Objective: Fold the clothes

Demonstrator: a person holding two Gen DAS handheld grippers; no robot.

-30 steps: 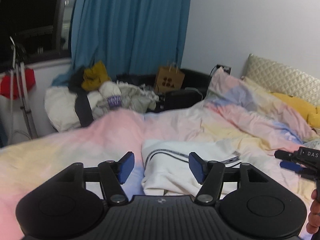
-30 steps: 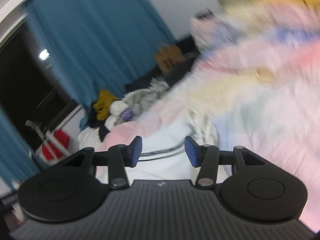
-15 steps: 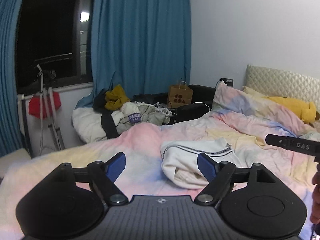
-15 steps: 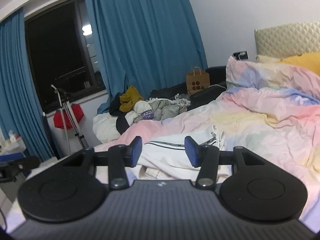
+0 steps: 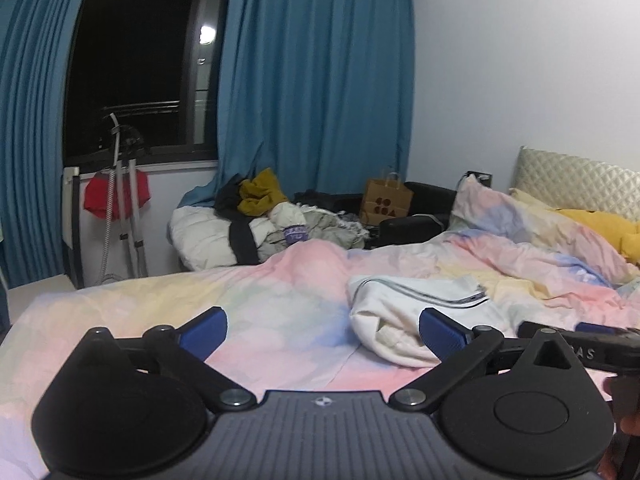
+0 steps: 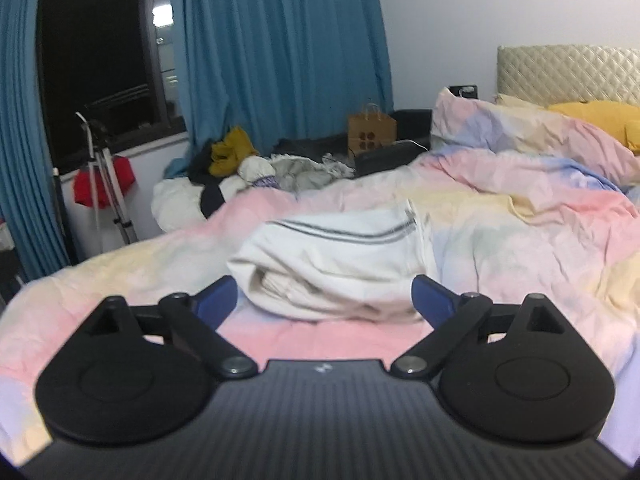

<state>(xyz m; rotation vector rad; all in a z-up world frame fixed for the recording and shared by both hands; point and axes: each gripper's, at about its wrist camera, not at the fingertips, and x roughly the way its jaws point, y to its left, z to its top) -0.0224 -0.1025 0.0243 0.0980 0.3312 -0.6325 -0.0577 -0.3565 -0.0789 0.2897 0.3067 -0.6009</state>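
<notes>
A folded white garment (image 5: 416,312) with dark stripes lies on the pastel duvet (image 5: 256,300). In the left wrist view my left gripper (image 5: 322,330) hovers short of it and to its left, jaws opening wide, nothing between the blue pads. The right gripper's black fingers (image 5: 576,338) reach in from the right beside the garment. In the right wrist view the garment (image 6: 340,264) lies straight ahead, just beyond my right gripper (image 6: 324,300), whose jaws are opening wide and hold nothing.
A heap of unfolded clothes (image 5: 272,224) sits beyond the bed's far edge, with a brown paper bag (image 5: 386,202) and a dark case behind. Blue curtains (image 5: 316,92) frame a dark window. A yellow pillow (image 5: 600,226) lies by the quilted headboard. A tripod stands at left.
Both grippers have drawn back from the white garment, and their jaws have spread much wider. The right gripper rolled upright from a tilted pose. The garment stays folded on the duvet.
</notes>
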